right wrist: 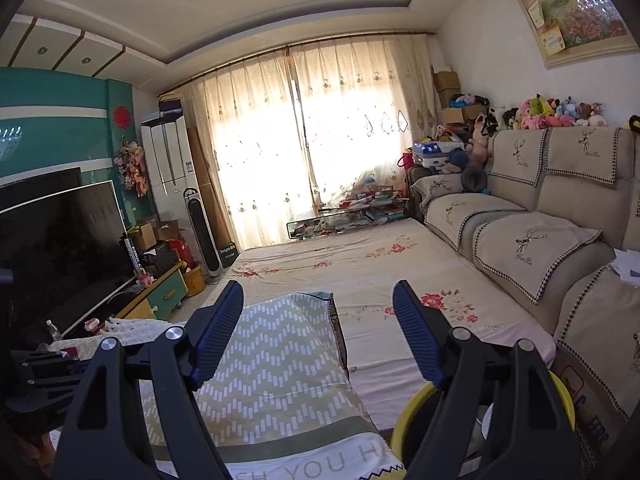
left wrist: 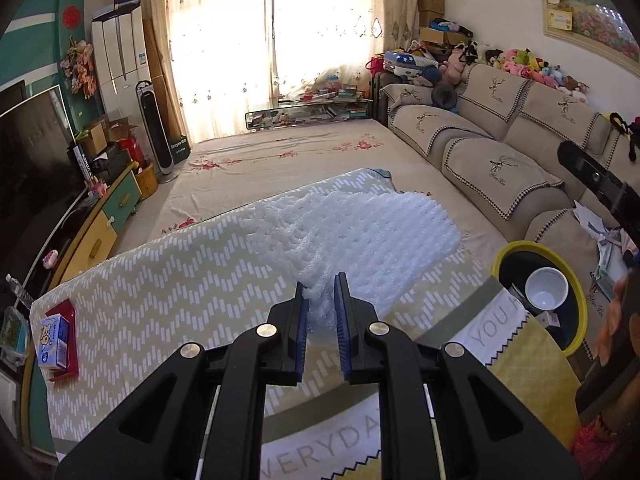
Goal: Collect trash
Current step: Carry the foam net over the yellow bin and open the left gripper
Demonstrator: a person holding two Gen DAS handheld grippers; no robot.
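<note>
The left hand-held gripper [left wrist: 320, 296] is clamped on one end of a white foam net [left wrist: 356, 240], a piece of soft packing trash. The rest of the net hangs out past the blue pads, above the far right part of the cloth-covered bench [left wrist: 168, 272]. The right hand-held gripper [right wrist: 320, 332] is held with its jaws wide apart, and nothing is between them.

The yellow-rimmed bin [left wrist: 576, 280] stands just beside the right edge of the bench. A white cup [left wrist: 546, 288] and other bits lie in it already. The step in hand is probably to carry the net over to that bin. The net is light and floppy, so the grip should be kept tight until the whole net is over the bin's mouth. Then it can be let go, so that no part is caught on the rim.

On the cloth, "YOU" and "EVERYDA" can be read at the near edge. A blue and white box [left wrist: 52, 340] lies on a red tray [left wrist: 66, 344] near the left edge; its writing is too small to read.
</note>
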